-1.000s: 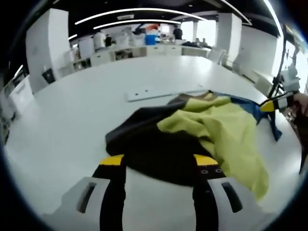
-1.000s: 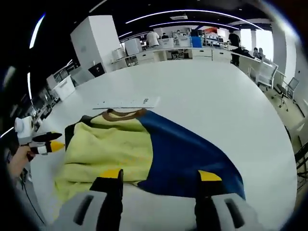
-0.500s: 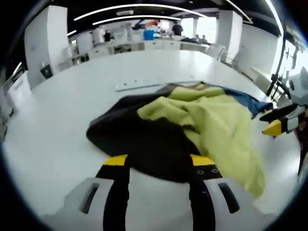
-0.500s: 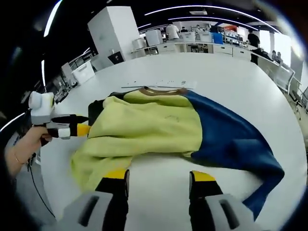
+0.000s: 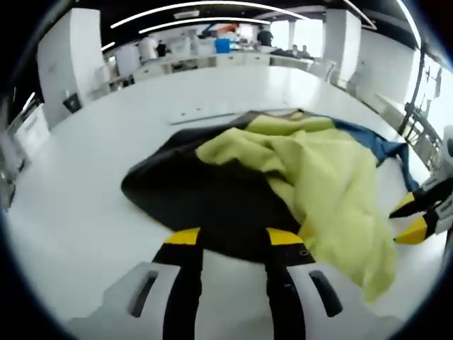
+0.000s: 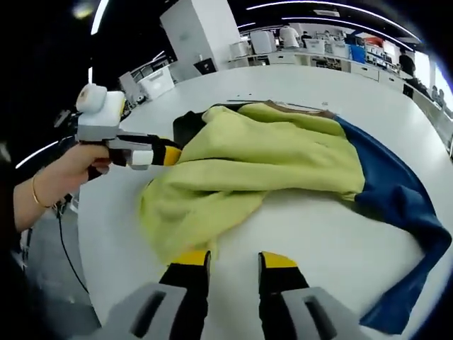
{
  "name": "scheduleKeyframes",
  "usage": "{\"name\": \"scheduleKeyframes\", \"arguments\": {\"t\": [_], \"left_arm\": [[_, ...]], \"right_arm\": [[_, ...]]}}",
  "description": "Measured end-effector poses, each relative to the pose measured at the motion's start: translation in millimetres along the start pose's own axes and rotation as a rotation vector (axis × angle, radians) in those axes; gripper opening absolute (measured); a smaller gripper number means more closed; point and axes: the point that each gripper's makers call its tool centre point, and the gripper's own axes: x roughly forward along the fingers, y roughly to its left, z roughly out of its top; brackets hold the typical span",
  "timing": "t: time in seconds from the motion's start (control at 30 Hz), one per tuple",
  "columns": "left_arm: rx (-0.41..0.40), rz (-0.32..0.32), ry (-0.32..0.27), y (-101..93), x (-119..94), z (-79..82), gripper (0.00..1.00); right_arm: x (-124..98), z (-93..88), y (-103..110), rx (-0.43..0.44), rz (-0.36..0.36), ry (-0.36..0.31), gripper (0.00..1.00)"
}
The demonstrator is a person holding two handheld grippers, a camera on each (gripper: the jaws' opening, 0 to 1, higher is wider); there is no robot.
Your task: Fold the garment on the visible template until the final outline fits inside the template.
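Garment: a crumpled cloth garment in 3 colour panels [image 5: 283, 177] [image 6: 283, 159] – black, yellow-green and blue – lies bunched on the round white table [image 5: 78, 191] [image 6: 311, 241], the yellow-green part heaped over the black in the left gripper view.
Template: a thin white strip [image 5: 202, 115] lies flat on the table just beyond the garment's far edge, by the brown collar.
Left gripper: the black, yellow-tipped left gripper [image 5: 228, 239] [image 6: 170, 154] has its 2 jaws standing apart with nothing between them; the tips sit at the near hem of the black panel. Against the frame 1.0 s ago the gap between the jaws is narrower and the garment looms larger.
Right gripper: the right gripper [image 6: 233, 261] [image 5: 417, 216] has its jaws apart and closer together than 0.5 s ago, gripping nothing – tips just short of the yellow-green hem. In the left gripper view its yellow tips sit lower at the right edge than before.
Hand: a person's hand [image 6: 60, 173] with a thin bracelet holds the left gripper at the garment's black edge, nearer the cloth than 0.5 s ago.
Background: white counters and people stand far behind the table.
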Motion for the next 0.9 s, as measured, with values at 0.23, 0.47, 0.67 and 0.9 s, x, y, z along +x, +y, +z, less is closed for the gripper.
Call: {"name": "scheduleKeyframes", "arguments": {"t": [0.23,0.47,0.67,0.9], "left_arm": [[-0.01,0.016,0.007,0.5,1.0,0.2,0.29],[0.014,0.024,-0.004,-2.8,1.7,0.7,0.08],[0.016,0.008,0.007,3.1,0.5,-0.8,0.0],[0.031,0.028,0.014,19.7,-4.4,-4.1,0.0]], "right_arm": [[5.5,-4.6,8.0,-0.045,0.014,0.007,0.15],[13.3,-9.2,12.1,-0.083,0.0,0.011,0.02],[10.8,-9.3,9.0,-0.069,-0.001,0.005,0.0],[1.7,-16.4,-0.8,-0.047,-0.024,0.01,0.0]]}}
